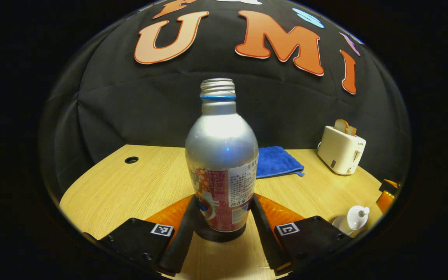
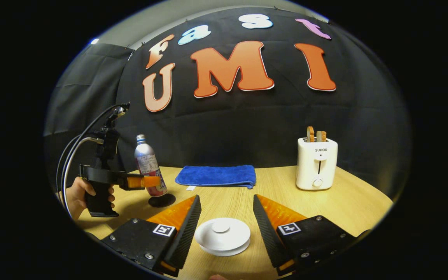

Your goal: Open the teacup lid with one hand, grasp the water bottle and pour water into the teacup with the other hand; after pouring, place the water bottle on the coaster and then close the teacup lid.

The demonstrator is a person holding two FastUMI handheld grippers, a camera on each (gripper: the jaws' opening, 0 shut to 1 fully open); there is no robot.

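The left gripper has its two fingers closed against the lower body of the silver metal water bottle with the red printed label — one finger on each side, both pressing on it; the bottle is upright, its threaded neck uncapped, and just under its base lies the dark round coaster, though whether the bottle touches it cannot be told. Beyond the bottle and slightly to its right lies a folded blue cloth on the light wooden table; farther right stands a cream toaster with slices of bread in it.

The right gripper is spread wide and holds nothing; between its fingers, touching neither, sits the white round teacup lid with a flat knob, closed on the cup. Well to its left a hand holds the left gripper around the bottle above the coaster.
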